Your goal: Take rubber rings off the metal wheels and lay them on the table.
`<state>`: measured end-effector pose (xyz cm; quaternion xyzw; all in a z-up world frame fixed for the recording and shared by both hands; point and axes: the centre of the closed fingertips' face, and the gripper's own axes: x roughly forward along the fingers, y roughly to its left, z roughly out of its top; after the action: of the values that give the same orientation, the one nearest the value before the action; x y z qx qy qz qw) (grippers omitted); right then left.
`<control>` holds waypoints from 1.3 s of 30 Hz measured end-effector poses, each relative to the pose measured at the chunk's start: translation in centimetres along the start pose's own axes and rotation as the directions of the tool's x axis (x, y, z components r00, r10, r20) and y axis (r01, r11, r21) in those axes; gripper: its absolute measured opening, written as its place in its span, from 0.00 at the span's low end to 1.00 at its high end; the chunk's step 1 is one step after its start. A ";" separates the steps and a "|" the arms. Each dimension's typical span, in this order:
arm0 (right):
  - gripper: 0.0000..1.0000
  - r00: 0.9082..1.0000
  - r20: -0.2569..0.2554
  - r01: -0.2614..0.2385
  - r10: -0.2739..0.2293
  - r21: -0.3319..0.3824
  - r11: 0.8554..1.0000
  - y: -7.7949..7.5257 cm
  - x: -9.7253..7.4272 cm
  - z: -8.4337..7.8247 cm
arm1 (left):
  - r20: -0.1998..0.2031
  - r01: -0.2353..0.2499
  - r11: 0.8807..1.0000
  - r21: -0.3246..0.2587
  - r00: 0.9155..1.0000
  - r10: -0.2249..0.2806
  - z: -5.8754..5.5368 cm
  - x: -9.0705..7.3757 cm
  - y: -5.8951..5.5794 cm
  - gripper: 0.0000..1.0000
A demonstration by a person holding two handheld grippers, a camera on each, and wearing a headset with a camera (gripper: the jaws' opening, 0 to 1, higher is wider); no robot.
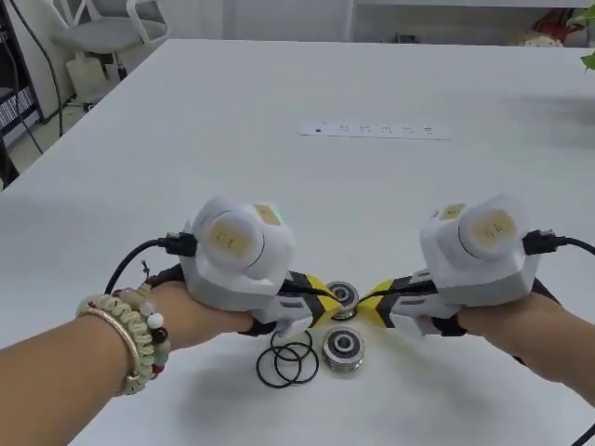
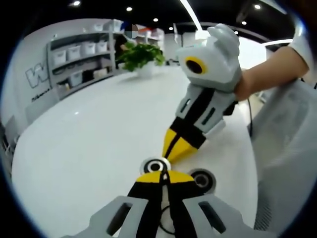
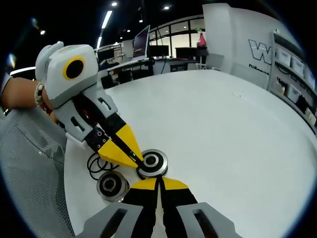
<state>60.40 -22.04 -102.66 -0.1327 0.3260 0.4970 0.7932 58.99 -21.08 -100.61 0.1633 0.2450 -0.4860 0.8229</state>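
White counter (image 1: 279, 186), near edge: left gripper (image 1: 321, 293) and right gripper (image 1: 372, 299) both closed, tips meeting at silver metal wheel (image 1: 342, 295); second wheel (image 1: 344, 347) and loose black rubber rings (image 1: 288, 360) just beside.

We read this as an open-plan office or lab. Big white worktop (image 1: 390, 84) with a power strip (image 1: 374, 130) set flush in it, and a white swivel chair (image 1: 102, 28) at the far corner. Wall shelves (image 2: 54, 62) carry white storage bins (image 2: 75, 78), with a potted plant (image 2: 141, 53) nearby. Further desks hold monitors (image 3: 141, 37) under strip ceiling lights (image 3: 106, 19), and there's large lettering (image 3: 260, 52) on the wall.
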 end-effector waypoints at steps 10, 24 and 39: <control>0.00 0.999 0.016 -0.035 0.033 0.129 0.991 -0.1 -0.2 -0.2 | -0.007 -0.019 1.000 -0.005 1.000 0.019 0.1 -0.1 0.7 0.13; 0.00 0.995 0.011 -0.098 0.097 0.099 0.990 1.4 -0.1 0.0 | 0.007 -0.037 0.999 -0.026 0.999 0.037 0.4 -0.2 1.2 0.13; 0.00 0.997 0.024 -0.075 0.072 0.151 0.986 0.9 -0.3 0.1 | 0.010 -0.040 0.999 -0.014 0.999 0.040 0.2 -0.1 1.1 0.13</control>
<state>59.54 -21.74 -102.25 -0.0554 0.3600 0.5008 0.7852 59.97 -20.61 -100.35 0.1599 0.2408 -0.4685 0.8349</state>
